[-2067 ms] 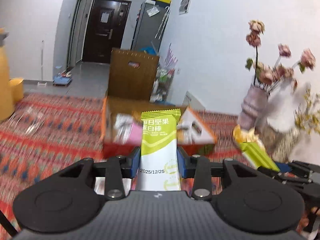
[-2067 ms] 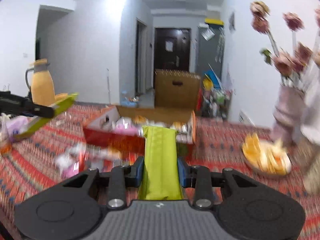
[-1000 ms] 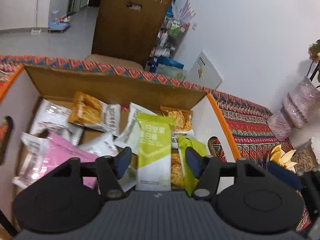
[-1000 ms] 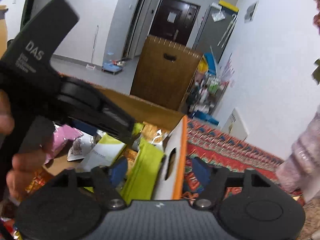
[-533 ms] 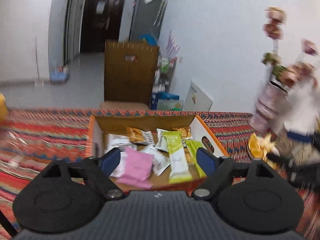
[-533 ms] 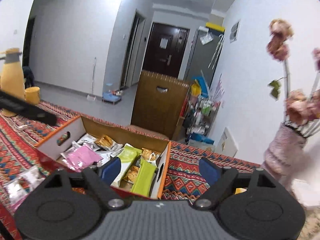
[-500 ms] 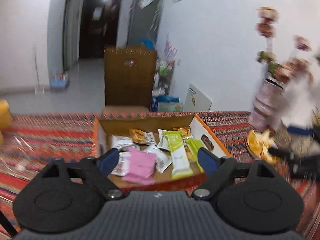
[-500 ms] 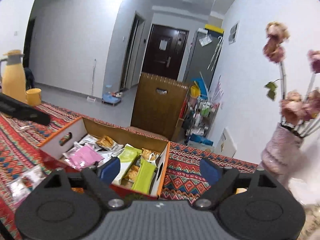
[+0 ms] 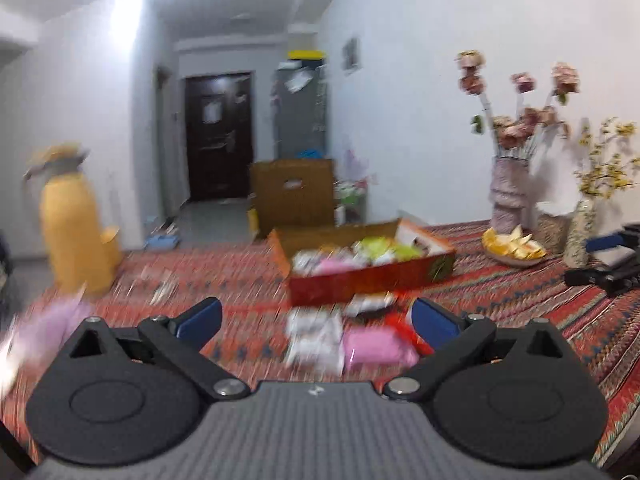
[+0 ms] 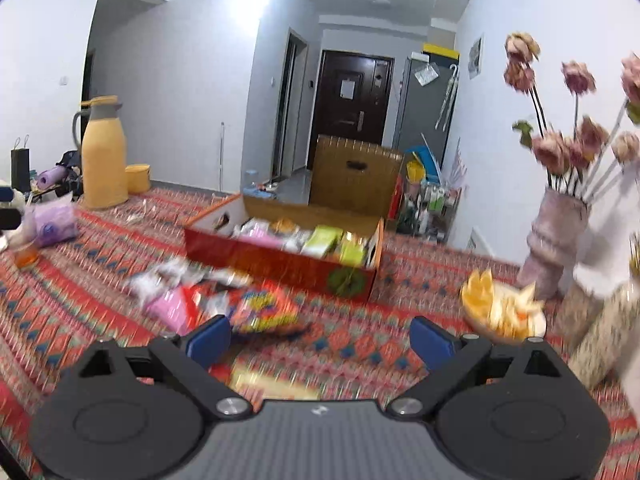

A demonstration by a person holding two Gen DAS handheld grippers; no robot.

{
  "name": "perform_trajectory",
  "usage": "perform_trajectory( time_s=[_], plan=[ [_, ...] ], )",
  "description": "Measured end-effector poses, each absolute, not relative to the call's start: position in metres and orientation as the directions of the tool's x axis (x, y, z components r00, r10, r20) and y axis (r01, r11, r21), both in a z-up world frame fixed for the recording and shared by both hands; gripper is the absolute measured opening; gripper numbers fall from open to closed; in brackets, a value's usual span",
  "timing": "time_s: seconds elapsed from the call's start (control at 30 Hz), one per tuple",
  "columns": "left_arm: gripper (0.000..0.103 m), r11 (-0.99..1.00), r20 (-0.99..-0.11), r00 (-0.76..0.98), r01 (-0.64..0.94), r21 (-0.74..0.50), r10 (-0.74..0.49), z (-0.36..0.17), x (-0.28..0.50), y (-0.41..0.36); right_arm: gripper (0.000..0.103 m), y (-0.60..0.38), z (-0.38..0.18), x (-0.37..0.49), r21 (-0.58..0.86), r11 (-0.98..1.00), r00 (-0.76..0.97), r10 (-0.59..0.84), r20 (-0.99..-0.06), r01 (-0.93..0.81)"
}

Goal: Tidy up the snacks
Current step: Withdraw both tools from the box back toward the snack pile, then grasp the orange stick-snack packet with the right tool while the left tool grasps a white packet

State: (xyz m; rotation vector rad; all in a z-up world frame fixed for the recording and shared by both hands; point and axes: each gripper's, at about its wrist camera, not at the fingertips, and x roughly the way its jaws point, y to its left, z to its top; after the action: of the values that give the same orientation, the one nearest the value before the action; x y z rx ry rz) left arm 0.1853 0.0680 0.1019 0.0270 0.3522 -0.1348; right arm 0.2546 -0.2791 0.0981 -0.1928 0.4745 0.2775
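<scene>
Two tongs, left [image 9: 316, 316] and right [image 10: 320, 338], I see opening wide, both empty. Red cardboard snack box [image 10: 280, 264] mid-surface on patterned red cloth [image 10: 360, 344]; loose snack packets [image 10: 224, 300] before its near wall.

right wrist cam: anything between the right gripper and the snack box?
Yes: loose snack packets lie on the patterned cloth between the right gripper and snack box.
</scene>
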Motion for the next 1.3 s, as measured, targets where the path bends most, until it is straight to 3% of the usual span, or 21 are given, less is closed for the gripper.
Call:
perform_trajectory(
  time_s=[0.1, 0.37, 0.93, 1.03, 1.1, 1.13, 1.2, 1.3],
  plan=[
    [0.103, 0.995, -0.438, 0.894, 0.063, -0.080, -0.091, 0.066, 0.164, 0.075, 0.097, -0.279, 0.075, 0.229, -0.125, 0.954, 0.860, 0.185, -0.476, -0.274],
    [0.103, 0.980, -0.568, 0.823, -0.126, -0.155, 0.016, 0.010, 0.134, 0.099, 0.097, -0.287, 0.021, 0.192, -0.044, 0.989, 0.828, 0.091, -0.553, -0.138],
    [0.103, 0.993, -0.570, 0.822, -0.078, -0.091, 0.012, 0.006, 0.191, 0.075, 0.097, -0.250, -0.005, 0.212, -0.005, 0.983, 0.782, 0.143, -0.606, -0.184],
    [0.102, 0.996, -0.556, 0.831, -0.060, -0.067, 0.013, 0.009, 0.215, 0.069, 0.092, -0.246, -0.009, 0.226, -0.012, 0.983, 0.770, 0.138, -0.622, -0.185],
    [0.099, 0.996, -0.554, 0.832, -0.044, -0.079, -0.007, 0.011, 0.231, 0.066, 0.076, -0.244, -0.013, 0.235, -0.012, 0.982, 0.765, 0.140, -0.629, -0.190],
    [0.098, 0.995, -0.557, 0.830, -0.041, -0.089, -0.015, 0.011, 0.240, 0.065, 0.073, -0.244, -0.015, 0.240, -0.008, 0.981, 0.759, 0.143, -0.636, -0.192],
    [0.091, 0.990, -0.585, 0.810, -0.061, -0.124, -0.023, 0.010, 0.262, 0.064, 0.072, -0.245, -0.018, 0.250, 0.017, 0.982, 0.750, 0.155, -0.643, -0.189],
    [0.091, 0.948, -0.627, 0.777, -0.148, -0.280, -0.064, 0.008, 0.297, 0.072, 0.072, -0.246, -0.019, 0.265, 0.034, 0.984, 0.750, 0.157, -0.642, -0.177]
  ],
)
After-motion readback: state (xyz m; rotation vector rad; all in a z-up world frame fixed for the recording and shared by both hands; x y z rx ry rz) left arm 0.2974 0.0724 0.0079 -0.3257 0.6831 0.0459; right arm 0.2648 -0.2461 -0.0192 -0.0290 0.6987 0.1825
